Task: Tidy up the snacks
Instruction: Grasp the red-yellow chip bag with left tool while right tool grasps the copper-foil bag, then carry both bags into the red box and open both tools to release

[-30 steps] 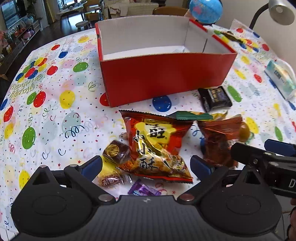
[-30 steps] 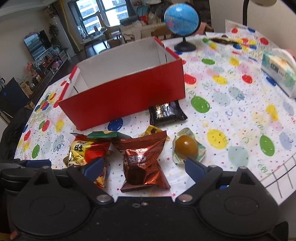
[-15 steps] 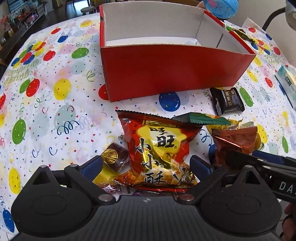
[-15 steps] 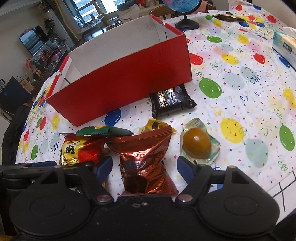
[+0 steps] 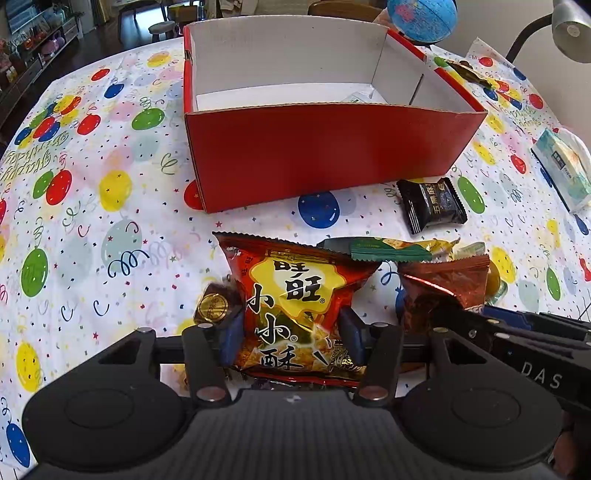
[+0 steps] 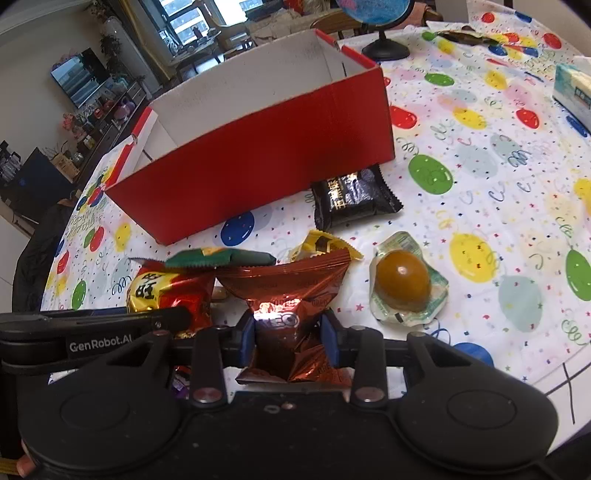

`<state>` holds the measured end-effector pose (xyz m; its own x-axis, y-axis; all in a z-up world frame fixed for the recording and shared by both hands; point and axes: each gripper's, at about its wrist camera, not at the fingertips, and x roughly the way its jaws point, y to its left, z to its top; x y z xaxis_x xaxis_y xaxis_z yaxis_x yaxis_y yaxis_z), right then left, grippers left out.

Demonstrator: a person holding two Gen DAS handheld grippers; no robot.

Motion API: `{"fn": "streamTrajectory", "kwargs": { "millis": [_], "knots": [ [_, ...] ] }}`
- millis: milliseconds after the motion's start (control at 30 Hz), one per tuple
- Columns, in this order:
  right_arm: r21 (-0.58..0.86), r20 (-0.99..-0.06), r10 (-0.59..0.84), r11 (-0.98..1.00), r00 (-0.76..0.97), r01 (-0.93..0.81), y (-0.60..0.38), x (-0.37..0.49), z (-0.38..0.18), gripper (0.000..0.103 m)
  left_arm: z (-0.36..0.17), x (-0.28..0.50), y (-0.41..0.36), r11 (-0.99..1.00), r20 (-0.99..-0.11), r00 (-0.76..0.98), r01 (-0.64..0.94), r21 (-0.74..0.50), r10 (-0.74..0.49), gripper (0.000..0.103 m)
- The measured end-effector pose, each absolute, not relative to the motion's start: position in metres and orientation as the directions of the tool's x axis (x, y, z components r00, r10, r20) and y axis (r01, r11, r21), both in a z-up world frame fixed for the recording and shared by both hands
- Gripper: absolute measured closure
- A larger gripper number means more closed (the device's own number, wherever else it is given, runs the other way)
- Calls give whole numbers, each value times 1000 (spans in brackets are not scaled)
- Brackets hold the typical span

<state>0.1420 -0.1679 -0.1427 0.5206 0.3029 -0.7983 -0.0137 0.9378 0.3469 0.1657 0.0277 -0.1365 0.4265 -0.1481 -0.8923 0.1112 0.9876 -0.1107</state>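
The left hand-held gripper (image 5: 290,338) is closing on a red and yellow snack bag (image 5: 295,299) that lies on the table (image 5: 110,236), which wears a white cloth printed with coloured balloons. Its blue pads (image 5: 229,341) already sit against both sides of the bag's lower half, and the foil bulges up between them. A dark round sweet with a gold seal (image 5: 214,304) lies just beside the left pad.

The right hand-held gripper (image 6: 290,339) is closing too, with a copper-brown foil cookie packet (image 6: 291,295) between its pads (image 6: 248,338); the packet is pinched narrow and creased where they press on it. In the left wrist view this packet (image 5: 447,284) sits just right of the red and yellow bag, with the right tool's black arm crossing in front of it.

Behind both bags stands an open red cardboard box (image 5: 325,155) with white inner walls; a small pale item shows near its far right corner, too small to tell. A black wrapped snack (image 6: 354,197) lies at the box's near right corner. A green wrapper (image 6: 218,257) and a yellow one (image 6: 319,243) rest behind the two gripped bags. A brown egg in clear plastic (image 6: 404,280) lies to the right of the copper packet, apart from it. A globe (image 5: 421,18) stands beyond the box, and a tissue pack (image 5: 561,166) lies near the table's right edge.
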Motion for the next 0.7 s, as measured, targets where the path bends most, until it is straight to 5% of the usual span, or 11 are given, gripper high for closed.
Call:
{"fn": "streamTrajectory", "kwargs": {
  "millis": [700],
  "knots": [
    [358, -723, 271, 934, 636, 9, -171, 88, -92, 69, -83, 116, 52, 974, -842, 490, 91, -208, -225, 51]
  ]
}}
